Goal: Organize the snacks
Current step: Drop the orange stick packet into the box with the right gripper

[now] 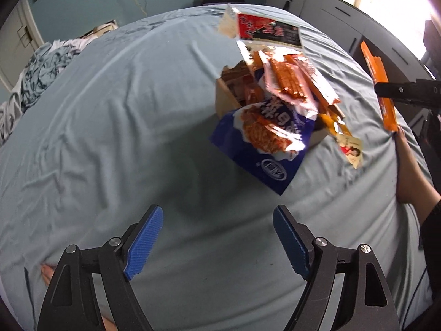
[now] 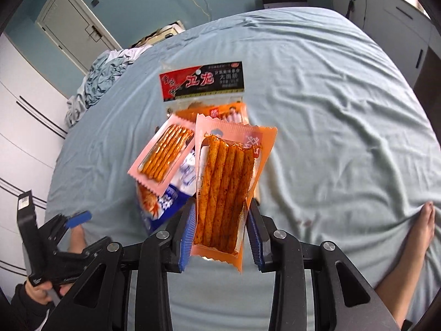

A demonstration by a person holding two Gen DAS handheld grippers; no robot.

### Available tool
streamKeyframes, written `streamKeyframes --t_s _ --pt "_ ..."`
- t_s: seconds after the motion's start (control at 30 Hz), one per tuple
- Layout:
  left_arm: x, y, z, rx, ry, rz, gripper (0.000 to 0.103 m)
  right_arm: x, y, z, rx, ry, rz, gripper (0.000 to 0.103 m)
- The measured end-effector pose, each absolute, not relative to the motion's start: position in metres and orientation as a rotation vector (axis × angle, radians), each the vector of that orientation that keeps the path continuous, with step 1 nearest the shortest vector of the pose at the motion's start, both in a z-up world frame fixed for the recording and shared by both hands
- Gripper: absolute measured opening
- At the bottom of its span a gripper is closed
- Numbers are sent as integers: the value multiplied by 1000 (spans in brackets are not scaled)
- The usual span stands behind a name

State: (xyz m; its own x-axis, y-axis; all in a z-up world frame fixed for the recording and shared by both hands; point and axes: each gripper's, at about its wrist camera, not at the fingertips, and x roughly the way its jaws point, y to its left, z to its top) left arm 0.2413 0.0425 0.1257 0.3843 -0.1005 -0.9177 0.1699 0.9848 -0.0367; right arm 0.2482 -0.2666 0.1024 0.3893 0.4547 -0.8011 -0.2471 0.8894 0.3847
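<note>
My right gripper (image 2: 220,223) is shut on an orange packet of spicy sticks (image 2: 224,190) and holds it above a cardboard box; the packet also shows edge-on in the left wrist view (image 1: 381,88). The box (image 1: 224,96) sits on the bed, stuffed with snacks: a blue bag (image 1: 264,143), pink-orange stick packets (image 1: 292,82) and a red-black packet (image 1: 268,31). In the right wrist view the blue bag (image 2: 162,204), a pink packet (image 2: 162,154) and the red-black packet (image 2: 202,81) lie under the held one. My left gripper (image 1: 217,240) is open and empty, well short of the box.
The grey-blue bed sheet (image 1: 110,127) fills both views. Crumpled bedding (image 1: 35,66) lies at the far left corner. Grey cabinets (image 1: 325,8) stand beyond the right side. The person's bare foot (image 2: 421,229) rests on the sheet at the right. A door (image 2: 74,24) is at the back left.
</note>
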Motion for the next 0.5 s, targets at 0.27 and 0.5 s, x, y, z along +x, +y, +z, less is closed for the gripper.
streamKeyframes --t_s 0.27,0.5 --pt "248 68 113 7 1202 -105 85 286 -207 104 115 1103 402 34" --pt "240 63 114 58 1180 -134 85 330 -158 88 53 1177 382 46"
